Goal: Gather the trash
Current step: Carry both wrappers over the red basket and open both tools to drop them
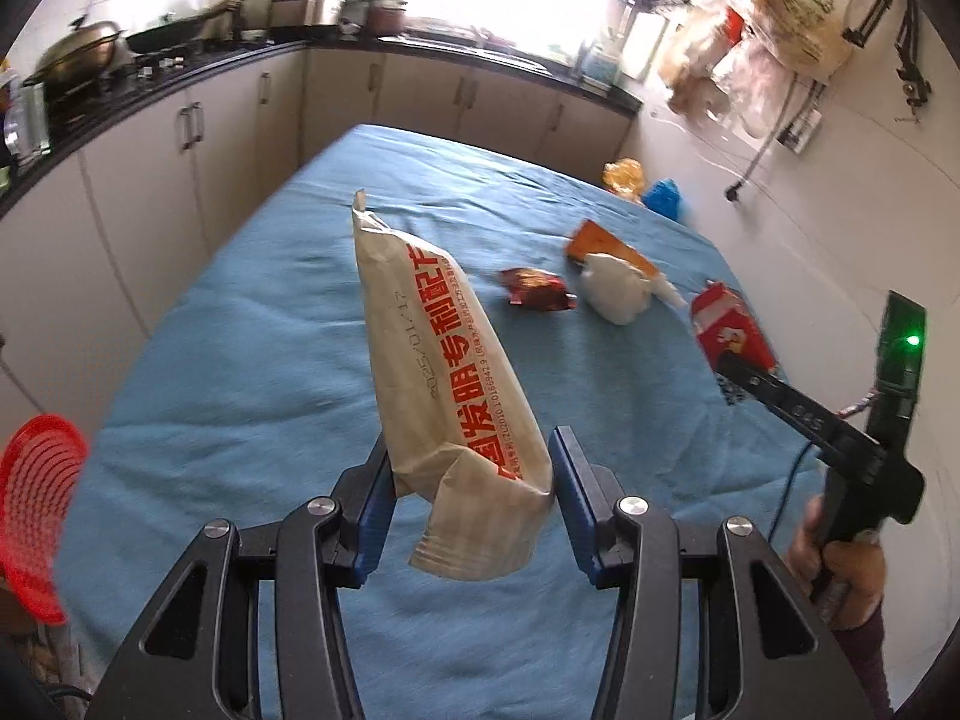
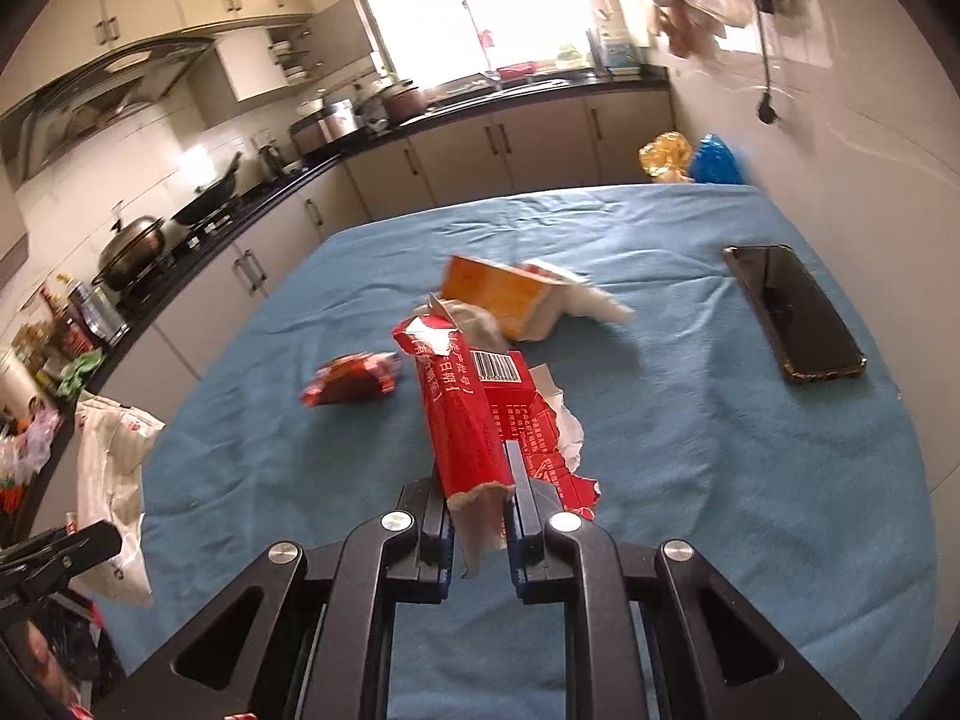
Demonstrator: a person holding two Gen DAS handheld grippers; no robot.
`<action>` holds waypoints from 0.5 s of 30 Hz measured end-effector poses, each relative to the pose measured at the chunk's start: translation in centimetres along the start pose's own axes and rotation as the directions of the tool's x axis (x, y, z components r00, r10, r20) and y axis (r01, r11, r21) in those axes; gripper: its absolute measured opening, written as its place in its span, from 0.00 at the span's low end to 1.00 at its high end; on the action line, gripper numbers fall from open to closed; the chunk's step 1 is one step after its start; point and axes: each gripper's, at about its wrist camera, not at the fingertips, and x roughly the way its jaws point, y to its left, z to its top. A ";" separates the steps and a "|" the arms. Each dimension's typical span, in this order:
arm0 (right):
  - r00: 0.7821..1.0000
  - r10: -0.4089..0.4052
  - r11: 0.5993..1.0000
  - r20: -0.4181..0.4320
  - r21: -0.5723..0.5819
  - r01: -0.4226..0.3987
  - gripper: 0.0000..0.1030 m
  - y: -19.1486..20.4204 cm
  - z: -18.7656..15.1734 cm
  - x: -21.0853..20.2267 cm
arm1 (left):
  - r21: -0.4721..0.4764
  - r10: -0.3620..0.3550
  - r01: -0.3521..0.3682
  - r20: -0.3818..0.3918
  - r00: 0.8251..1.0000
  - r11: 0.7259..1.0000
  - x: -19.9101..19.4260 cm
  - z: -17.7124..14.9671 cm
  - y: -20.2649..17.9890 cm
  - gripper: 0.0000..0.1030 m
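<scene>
Above a blue-clothed table (image 1: 252, 324), the left gripper (image 1: 474, 483) clamps a long beige wrapper (image 1: 438, 354) printed in red, while the right gripper (image 2: 478, 498) pinches a torn red carton (image 2: 474, 414). Both loads hang limp; carrying them level and slowly to a bin looks wisest.

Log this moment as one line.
left claw: holds beige wrapper | right claw: holds red carton | blue cloth: litter remains
</scene>
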 end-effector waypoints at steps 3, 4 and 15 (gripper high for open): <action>1.000 0.025 0.999 -0.007 -0.021 -0.025 0.15 2.0 -0.7 -0.4 | -0.017 0.042 -0.041 0.027 0.999 0.999 -1.4 -0.9 1.8 0.47; 0.999 0.036 0.999 -0.010 -0.030 -0.036 0.15 2.9 -1.1 -0.5 | -0.021 0.056 -0.055 0.036 0.998 0.998 -1.9 -1.2 2.3 0.47; 0.987 0.143 0.978 -0.068 -0.143 -0.151 0.15 11.6 -3.7 0.1 | -0.123 0.217 -0.206 0.085 0.972 0.971 -6.5 -4.2 10.2 0.47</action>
